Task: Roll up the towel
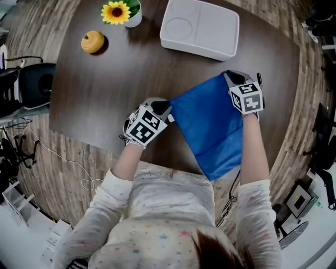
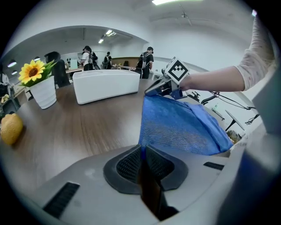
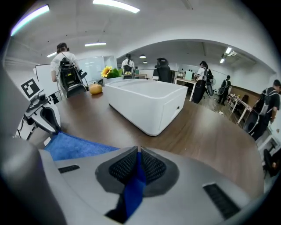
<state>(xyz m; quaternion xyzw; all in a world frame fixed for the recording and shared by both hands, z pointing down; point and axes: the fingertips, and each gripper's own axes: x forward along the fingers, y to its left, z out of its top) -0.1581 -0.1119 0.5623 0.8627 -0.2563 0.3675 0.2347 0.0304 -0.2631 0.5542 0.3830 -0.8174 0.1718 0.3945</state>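
A blue towel point(image 1: 212, 123) hangs stretched between the two grippers over the front of the brown table point(image 1: 105, 84), its lower end drooping past the table edge. My left gripper point(image 1: 169, 112) is shut on the towel's left corner; the blue cloth point(image 2: 180, 125) runs out from between its pads. My right gripper point(image 1: 229, 79) is shut on the far right corner, and a strip of blue towel point(image 3: 134, 184) is pinched between its pads. In the right gripper view the left gripper point(image 3: 44, 116) shows at the left above the cloth.
A white tray point(image 1: 199, 27) lies at the table's back. A sunflower in a white pot point(image 1: 123, 11) and a small orange fruit point(image 1: 93, 41) stand at the back left. A black chair point(image 1: 34, 84) and cables sit on the floor to the left.
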